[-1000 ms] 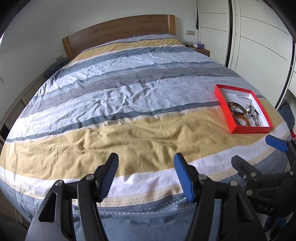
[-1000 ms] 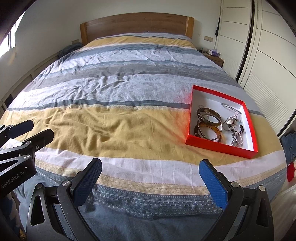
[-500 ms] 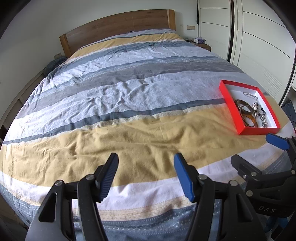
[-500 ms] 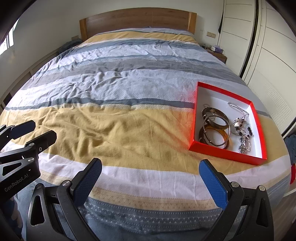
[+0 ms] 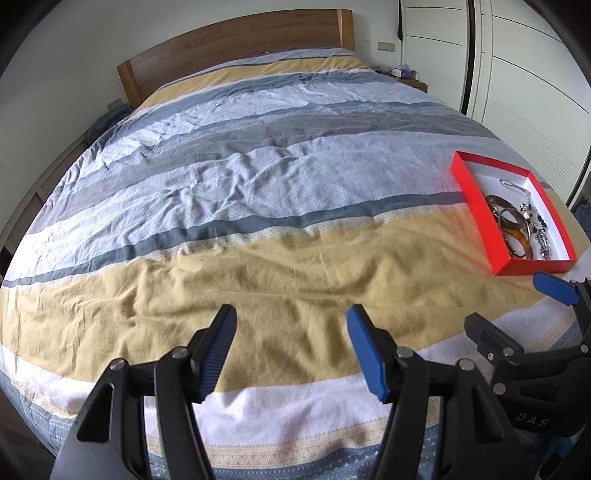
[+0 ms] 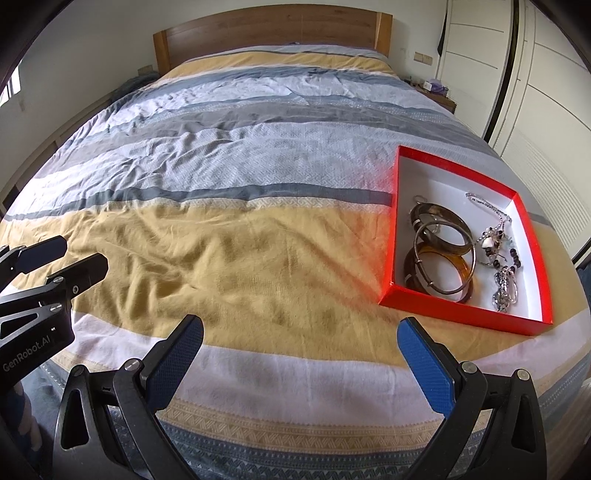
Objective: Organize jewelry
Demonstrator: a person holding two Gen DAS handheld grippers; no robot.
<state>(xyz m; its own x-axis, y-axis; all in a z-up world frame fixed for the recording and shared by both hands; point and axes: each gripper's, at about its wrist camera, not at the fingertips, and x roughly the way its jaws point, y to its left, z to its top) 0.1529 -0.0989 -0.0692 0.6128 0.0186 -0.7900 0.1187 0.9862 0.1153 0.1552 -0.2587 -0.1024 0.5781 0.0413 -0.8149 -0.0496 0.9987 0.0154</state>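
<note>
A red box (image 6: 390, 236) with a white inside lies on the bed's yellow stripe at the right, also seen in the left wrist view as the red box (image 5: 476, 210). It holds brown and metal bangles (image 6: 437, 258) and beaded silver necklaces (image 6: 500, 254). My right gripper (image 6: 301, 326) hovers over the bed's near edge, open wide and empty, left of the box and short of it. My left gripper (image 5: 291, 317) is open too, with nothing between its fingers, over the yellow stripe well left of the box. Each gripper shows at the edge of the other's view.
The striped duvet (image 6: 229, 155) covers the whole bed up to a wooden headboard (image 6: 273, 27). White wardrobe doors (image 6: 546, 92) stand along the right side. A small nightstand (image 6: 439, 96) with items sits by the headboard.
Both grippers have moved forward over the bed, so the box looks larger and nearer in the right wrist view. Both jaws stay open as before.
</note>
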